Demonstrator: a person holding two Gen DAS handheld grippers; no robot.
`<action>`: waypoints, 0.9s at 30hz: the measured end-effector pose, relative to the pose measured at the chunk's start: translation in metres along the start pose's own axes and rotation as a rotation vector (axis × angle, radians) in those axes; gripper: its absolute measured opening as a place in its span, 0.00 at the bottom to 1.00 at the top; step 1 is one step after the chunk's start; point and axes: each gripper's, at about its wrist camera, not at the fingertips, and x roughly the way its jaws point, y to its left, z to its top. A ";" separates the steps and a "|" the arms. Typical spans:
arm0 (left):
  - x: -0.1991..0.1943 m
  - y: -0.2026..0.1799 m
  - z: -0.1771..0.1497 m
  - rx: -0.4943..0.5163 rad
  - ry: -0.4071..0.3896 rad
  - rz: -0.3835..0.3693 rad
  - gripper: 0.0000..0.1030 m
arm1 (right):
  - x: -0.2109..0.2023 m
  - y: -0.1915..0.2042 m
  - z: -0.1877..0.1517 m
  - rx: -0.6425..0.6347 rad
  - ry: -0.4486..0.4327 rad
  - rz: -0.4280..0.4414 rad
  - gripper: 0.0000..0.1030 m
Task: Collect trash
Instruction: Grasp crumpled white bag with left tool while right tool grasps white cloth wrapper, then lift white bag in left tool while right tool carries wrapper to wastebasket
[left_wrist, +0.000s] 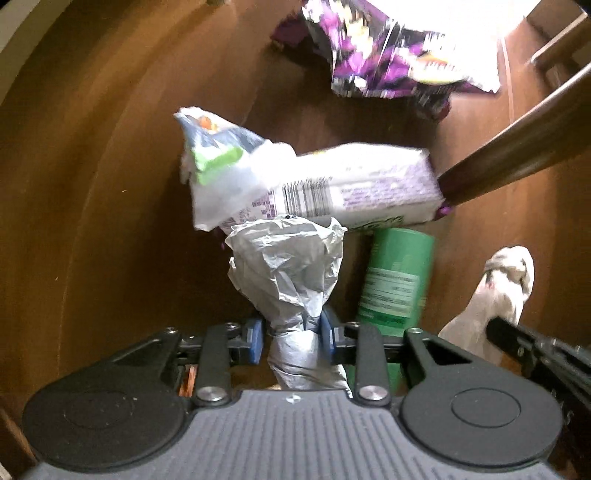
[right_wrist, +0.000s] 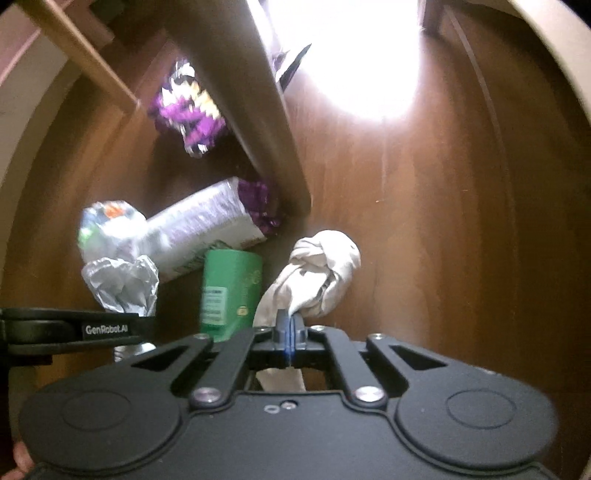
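Your left tongs (left_wrist: 291, 328) clamp the neck of a crumpled grey wrapper (left_wrist: 286, 266); your right tongs (right_wrist: 290, 328) are fully closed, pinching a knotted white cloth (right_wrist: 321, 273). Both pieces hang over the floor (left_wrist: 110, 221), probably gripped for carrying off; a green can (left_wrist: 397, 280) and white packet (left_wrist: 351, 188) remain there.

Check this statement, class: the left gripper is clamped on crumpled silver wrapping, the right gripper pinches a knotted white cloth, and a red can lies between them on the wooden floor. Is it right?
Not quite: the can is green, not red, as the right wrist view shows. The left gripper does clamp the silver wrapping, and the right gripper pinches the white cloth.
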 end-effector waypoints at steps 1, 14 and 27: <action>-0.012 0.000 -0.001 -0.012 -0.002 -0.006 0.29 | -0.014 0.001 0.001 0.006 -0.006 0.008 0.00; -0.219 -0.028 -0.008 0.013 -0.099 -0.033 0.29 | -0.257 0.035 0.032 -0.145 -0.152 0.042 0.00; -0.442 -0.061 0.008 0.130 -0.207 -0.087 0.29 | -0.471 0.081 0.081 -0.314 -0.325 0.114 0.00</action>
